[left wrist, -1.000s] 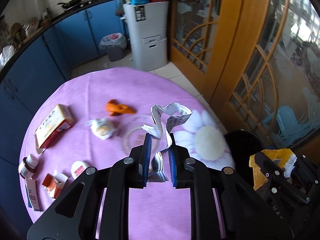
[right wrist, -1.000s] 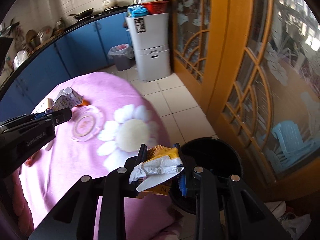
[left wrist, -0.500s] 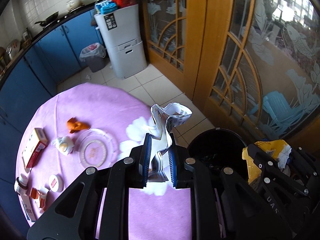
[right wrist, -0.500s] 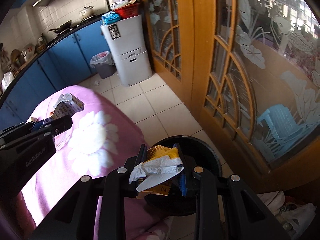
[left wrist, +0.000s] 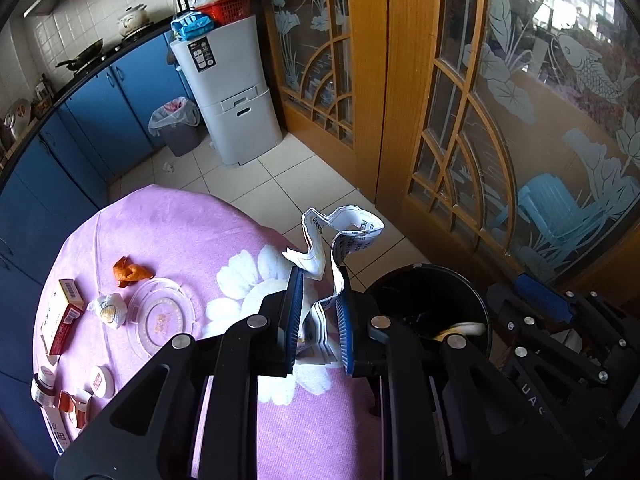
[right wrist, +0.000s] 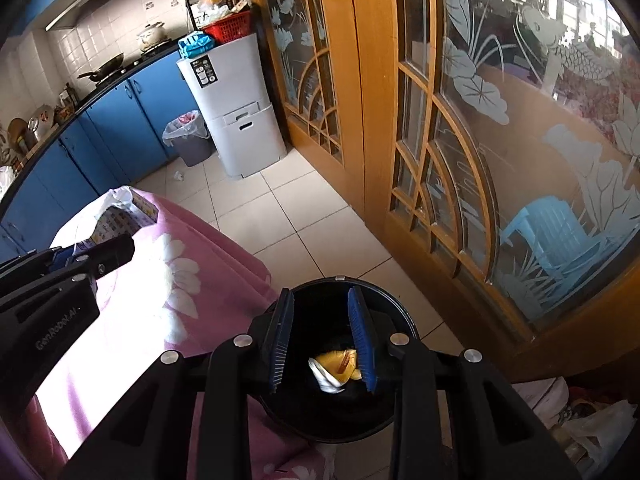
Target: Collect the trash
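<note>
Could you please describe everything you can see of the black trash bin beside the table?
The black trash bin is round, open-topped and looks like plastic. It stands upright on the tiled floor beside the pink-clothed table. A yellow and white wrapper lies inside. The right gripper is open above its mouth, fingers apart.

- The left claw (left wrist: 318, 312) is held level above the right edge of the counter, its jaws pressed against a folded paper strip (left wrist: 340, 240).
- The right claw (right wrist: 322, 340) is held just above a black bin (right wrist: 400, 320), its jaws parted and nothing gripped.
</note>
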The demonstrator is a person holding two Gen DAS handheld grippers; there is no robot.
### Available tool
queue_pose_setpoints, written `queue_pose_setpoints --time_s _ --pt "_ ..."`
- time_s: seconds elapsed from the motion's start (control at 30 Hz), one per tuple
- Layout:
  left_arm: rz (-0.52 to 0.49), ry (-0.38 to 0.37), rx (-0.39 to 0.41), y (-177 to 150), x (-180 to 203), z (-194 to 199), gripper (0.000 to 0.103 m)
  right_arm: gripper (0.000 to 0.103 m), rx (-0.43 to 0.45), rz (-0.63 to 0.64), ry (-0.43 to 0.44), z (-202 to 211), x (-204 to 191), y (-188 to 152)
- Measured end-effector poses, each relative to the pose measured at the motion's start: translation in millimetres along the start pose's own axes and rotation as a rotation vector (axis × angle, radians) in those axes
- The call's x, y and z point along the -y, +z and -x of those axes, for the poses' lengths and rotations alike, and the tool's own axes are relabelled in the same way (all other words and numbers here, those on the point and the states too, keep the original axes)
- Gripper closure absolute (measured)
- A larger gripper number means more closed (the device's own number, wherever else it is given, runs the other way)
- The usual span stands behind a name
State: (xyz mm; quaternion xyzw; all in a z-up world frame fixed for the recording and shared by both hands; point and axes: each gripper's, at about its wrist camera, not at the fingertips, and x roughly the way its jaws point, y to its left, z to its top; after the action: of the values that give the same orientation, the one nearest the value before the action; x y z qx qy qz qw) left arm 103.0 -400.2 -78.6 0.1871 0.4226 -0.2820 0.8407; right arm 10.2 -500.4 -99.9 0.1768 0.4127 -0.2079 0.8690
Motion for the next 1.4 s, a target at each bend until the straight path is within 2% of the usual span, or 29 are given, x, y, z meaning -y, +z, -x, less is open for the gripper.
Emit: queue_pose_setpoints --time_s 0.3,0.63,0.7,0.8,0.83,0.9,0.93,0.97,1.03,1.1,1.4 --pt "-0.007 -0.012 0.003 3.7 4.0 -2.5 0.085 0.074 -0.012 -0.021 -0.008 -3.0 6.7 -2.5" --pt "-0.053 -0.11 -0.014 10.0 29.8 -7.7 0.083 0.074 -0.031 -0.043 -0.032 -2.9 16.9 -12.0" --pt "-0.058 -0.11 -0.014 10.9 33.8 -9.2 0.083 0.074 -0.03 -0.048 -0.038 -1.7 19.0 -13.5" --pt "-0.05 -0.145 -0.054 11.9 36.0 -14.9 0.083 0.074 -0.031 -0.056 -0.042 -0.9 21.3 -15.4" --pt "-0.044 -0.149 -0.066 11.8 35.6 -17.0 0.076 0.074 -0.032 -0.057 -0.043 -0.7 22.0 -15.8" --pt "-0.024 -0.143 -0.067 11.6 33.0 -17.5 0.037 0.074 -0.032 -0.058 -0.045 0.2 22.6 -17.0" --pt "-0.006 -0.14 -0.044 11.9 29.7 -14.5 0.008 0.074 -0.032 -0.059 -0.046 0.5 22.3 -17.6" --pt "0.009 -0.139 -0.016 11.4 27.5 -9.9 0.004 0.074 -0.032 -0.06 -0.048 0.7 22.6 -18.1" --pt "0.005 -0.116 0.034 12.3 26.6 -0.5 0.004 0.074 -0.035 -0.062 -0.05 0.2 23.3 -18.2" --pt "-0.007 -0.101 0.037 13.1 27.2 0.9 0.004 0.074 -0.039 -0.064 -0.05 0.1 23.0 -19.4" --pt "0.037 -0.118 0.011 8.0 11.8 2.9 0.004 0.074 -0.035 -0.041 -0.037 4.5 11.2 -19.0"
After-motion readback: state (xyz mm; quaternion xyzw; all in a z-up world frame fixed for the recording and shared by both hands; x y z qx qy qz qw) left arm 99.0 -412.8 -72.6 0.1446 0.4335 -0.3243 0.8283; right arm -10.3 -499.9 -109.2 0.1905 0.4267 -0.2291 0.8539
